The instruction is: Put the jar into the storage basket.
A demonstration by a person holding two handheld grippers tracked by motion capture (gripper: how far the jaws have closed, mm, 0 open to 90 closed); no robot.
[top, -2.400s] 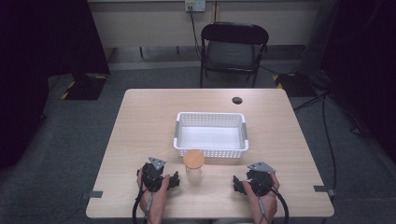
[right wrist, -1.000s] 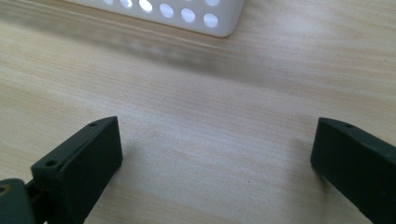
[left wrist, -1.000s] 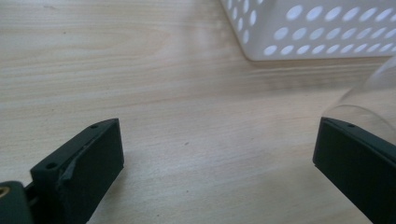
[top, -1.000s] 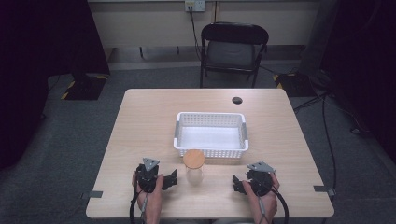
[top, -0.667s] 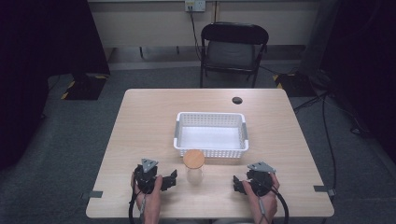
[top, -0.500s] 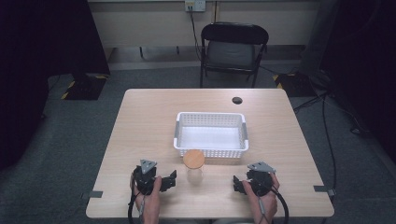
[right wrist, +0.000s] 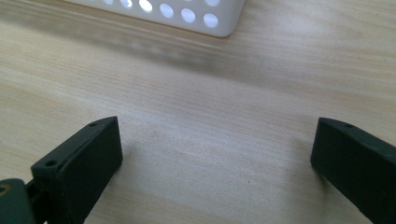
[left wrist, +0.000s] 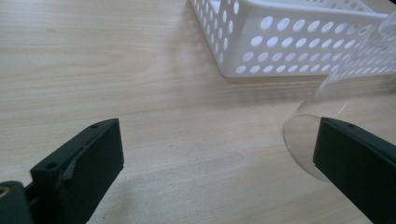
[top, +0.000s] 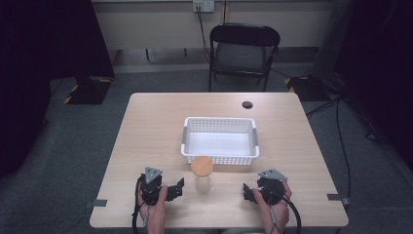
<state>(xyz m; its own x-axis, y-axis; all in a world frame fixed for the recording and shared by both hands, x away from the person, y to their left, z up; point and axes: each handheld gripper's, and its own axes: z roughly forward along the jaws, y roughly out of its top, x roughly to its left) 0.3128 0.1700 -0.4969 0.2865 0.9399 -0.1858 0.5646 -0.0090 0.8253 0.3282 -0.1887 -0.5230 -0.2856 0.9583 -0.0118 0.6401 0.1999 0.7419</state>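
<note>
Light wooden table (top: 146, 126), seen from the high view. A clear glass jar (top: 202, 181) with a round wooden lid (top: 202, 165) stands upright near the front edge, just in front of the white perforated basket (top: 220, 142); whether jar and basket touch cannot be told from above.

Left gripper (top: 178, 187) sits just left of the jar, held in the person's left hand (top: 155, 204), jaws pointing toward the jar. In the left gripper view the jaws stand wide apart, nothing between them but bare table; the jar's curved glass wall (left wrist: 308, 140) shows at the right, partly behind the right-hand jaw (contact there cannot be told). The basket's corner (left wrist: 243, 46) lies beyond, at upper right of that view.

Right gripper (top: 249, 193) rests well to the right of the jar, in the person's right hand (top: 272, 204). The right gripper view shows its jaws spread wide over empty tabletop, with the basket's lower rim (right wrist: 187, 16) ahead.

A small dark disc (top: 247, 104) lies on the table's far side, behind the basket. A black folding chair (top: 243, 51) stands beyond the table.
</note>
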